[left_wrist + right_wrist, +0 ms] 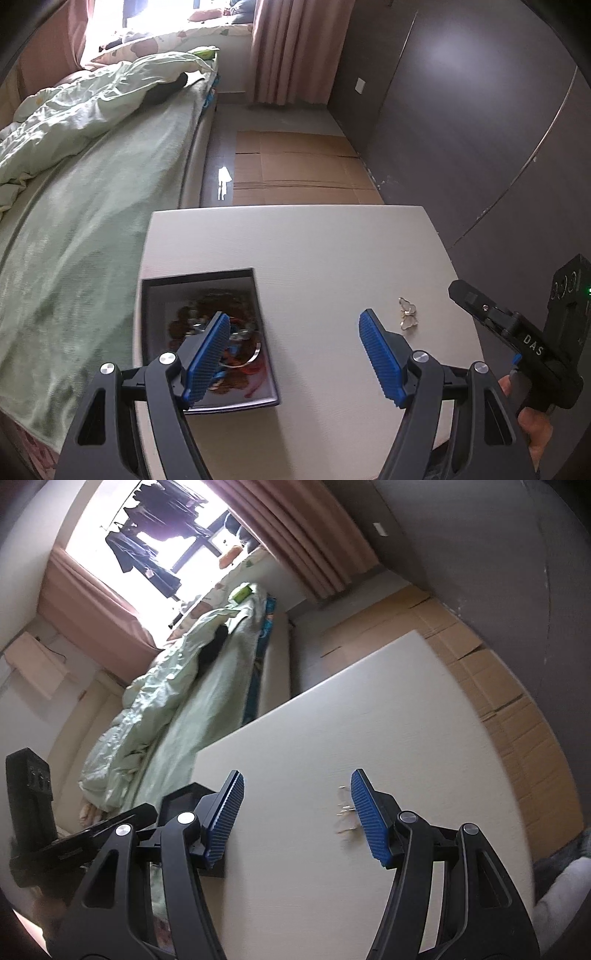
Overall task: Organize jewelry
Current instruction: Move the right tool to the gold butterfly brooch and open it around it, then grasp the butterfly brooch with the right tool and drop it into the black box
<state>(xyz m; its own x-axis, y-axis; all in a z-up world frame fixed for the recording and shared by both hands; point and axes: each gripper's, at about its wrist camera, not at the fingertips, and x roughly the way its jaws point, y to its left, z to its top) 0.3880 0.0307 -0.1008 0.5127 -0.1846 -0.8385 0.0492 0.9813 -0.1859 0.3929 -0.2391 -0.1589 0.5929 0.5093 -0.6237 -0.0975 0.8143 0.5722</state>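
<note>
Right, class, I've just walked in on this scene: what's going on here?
A person holds a gripper in each hand over a white table, sorting jewelry. The left gripper is open beside a dark tray already holding jewelry. A butterfly-shaped piece lies loose on the table. The right gripper is open and empty, near that piece.

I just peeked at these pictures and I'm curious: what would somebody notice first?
Probably the little butterfly clip, gold-edged with see-through wings, lying alone on the white table toward its right side. Next, the dark tray at the table's left edge, full of tangled colourful jewelry. Both grippers, left gripper and right gripper, have bright blue jaws spread wide and empty, and a green bed runs alongside the table.
</note>
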